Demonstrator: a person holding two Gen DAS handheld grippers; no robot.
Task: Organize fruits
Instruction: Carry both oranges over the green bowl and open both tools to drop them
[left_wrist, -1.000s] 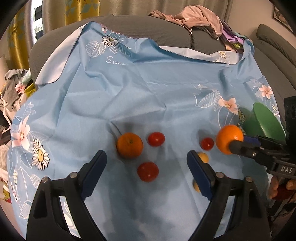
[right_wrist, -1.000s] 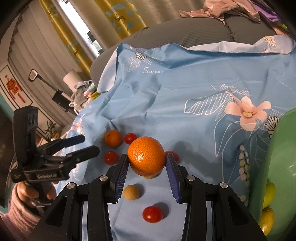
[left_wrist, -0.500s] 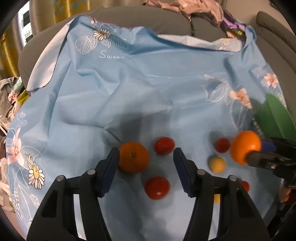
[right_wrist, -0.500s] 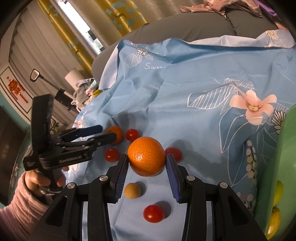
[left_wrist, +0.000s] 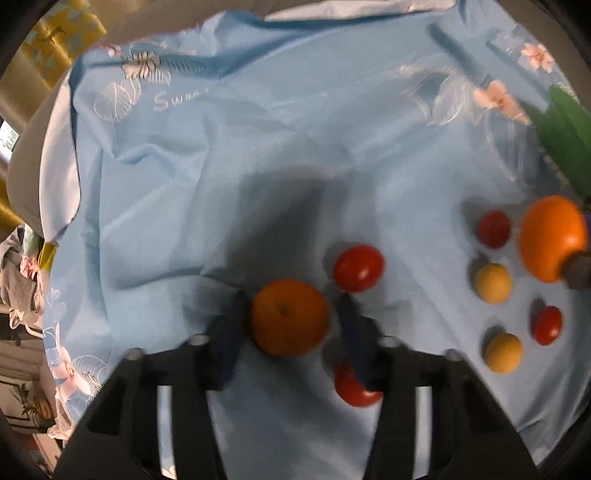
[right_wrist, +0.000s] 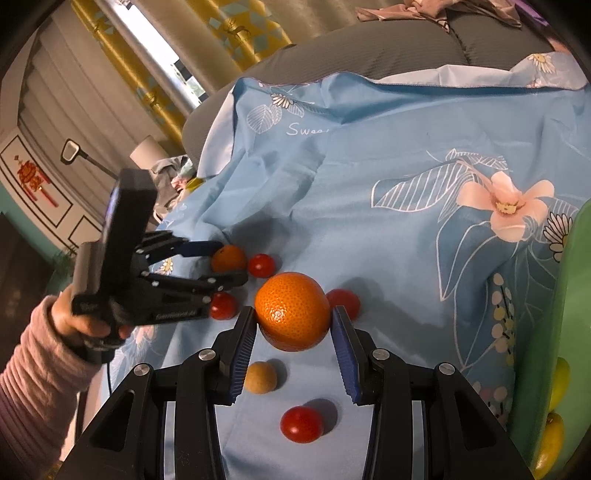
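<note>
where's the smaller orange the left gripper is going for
In the left wrist view the smaller orange lies on the blue cloth between the left gripper fingers, with a red tomato just beyond it to the right.

On the cloth (left_wrist: 229, 177), one orange (left_wrist: 290, 317) is flanked by the left gripper (left_wrist: 290, 325); tomatoes (left_wrist: 358, 267) are scattered right of it, beside the bowl (right_wrist: 576, 332)

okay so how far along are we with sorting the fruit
Early. Done: some yellow fruit already sits in the green bowl. In hand: the right gripper holds a large orange; the left gripper straddles a smaller orange, fingers not clearly closed. Left: tomatoes and small yellow fruits remain on the blue cloth.
</note>
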